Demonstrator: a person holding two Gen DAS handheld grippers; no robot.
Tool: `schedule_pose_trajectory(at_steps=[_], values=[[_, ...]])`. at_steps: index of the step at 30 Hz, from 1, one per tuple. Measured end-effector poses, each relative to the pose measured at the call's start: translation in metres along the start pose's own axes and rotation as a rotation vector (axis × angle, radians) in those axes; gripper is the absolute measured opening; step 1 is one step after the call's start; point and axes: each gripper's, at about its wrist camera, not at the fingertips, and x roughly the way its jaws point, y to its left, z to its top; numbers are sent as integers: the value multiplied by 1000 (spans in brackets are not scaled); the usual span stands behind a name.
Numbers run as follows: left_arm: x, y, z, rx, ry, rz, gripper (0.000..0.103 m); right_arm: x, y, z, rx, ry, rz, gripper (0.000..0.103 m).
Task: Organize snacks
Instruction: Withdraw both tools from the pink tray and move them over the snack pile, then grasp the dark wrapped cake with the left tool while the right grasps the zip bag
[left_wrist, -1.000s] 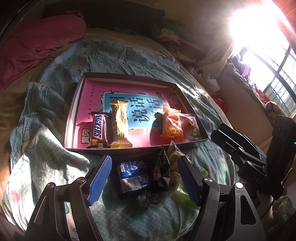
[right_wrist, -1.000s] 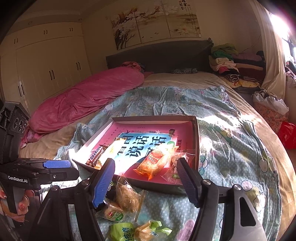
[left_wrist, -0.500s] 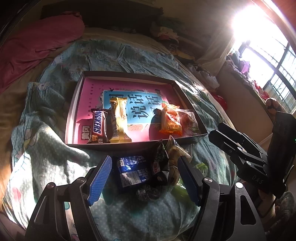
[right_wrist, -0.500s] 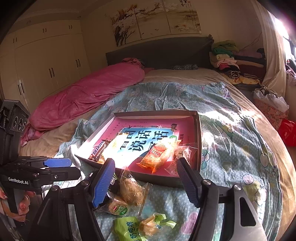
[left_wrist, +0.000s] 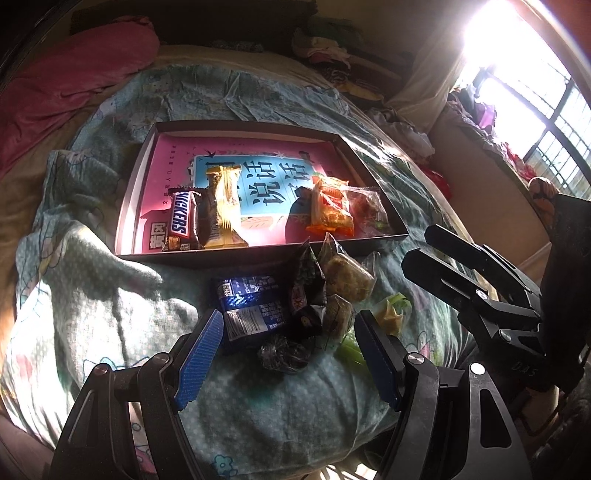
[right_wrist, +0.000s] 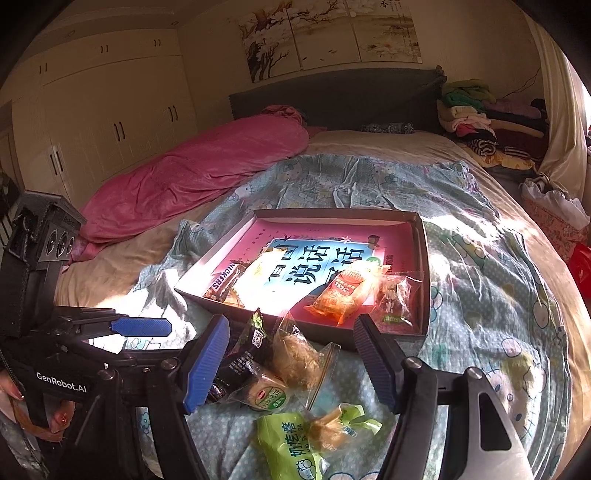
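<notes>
Two grippers are mine here, both hovering over the bed (right_wrist: 480, 280), whose pale blue cartoon-print quilt (left_wrist: 110, 295) carries everything; a pink duvet (right_wrist: 207, 177) lies bunched along the far left side. On the quilt sits a shallow dark-walled box tray (left_wrist: 258, 254) with a pink and blue printed floor. Inside it, toward its left end, a Snickers bar (left_wrist: 181, 221) lies touching a yellow-wrapped wafer bar (left_wrist: 225, 206); toward its right end an orange snack packet (left_wrist: 330, 208) lies just beside a clear packet of sweets (left_wrist: 367, 214) at the right wall. The loose snacks lie in a heap on the quilt just outside the tray's near wall: a blue-and-white wrapped pack (left_wrist: 251, 306), a clear bag holding a brown pastry (left_wrist: 347, 280), a small dark wrapper (left_wrist: 306, 284) standing between them, and a round dark sweet (left_wrist: 284, 354) at the near edge. In the right wrist view a green packet (right_wrist: 291, 446) with Chinese lettering lies closest to me, apart from the tray. My left gripper (left_wrist: 291, 354) hangs low over the heap with its blue-padded fingers (left_wrist: 199, 362) spread wide, gripping nothing, the blue-and-white pack between them. My right gripper (right_wrist: 291, 362) also has its fingers (right_wrist: 373, 365) apart and empty, with the pastry bag in the gap.
</notes>
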Motion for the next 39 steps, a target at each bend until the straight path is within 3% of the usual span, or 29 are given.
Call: schedule_pose_trajectory(at_steps=[19, 30, 39], values=[[19, -5, -22, -1, 97, 3, 75, -3, -2, -8, 49, 34, 49, 70], [32, -11, -29, 32, 140, -2, 75, 11, 1, -15, 30, 114, 31, 70], [36, -12, -29, 52, 135, 3, 75, 22, -12, -20, 96, 156, 41, 70]])
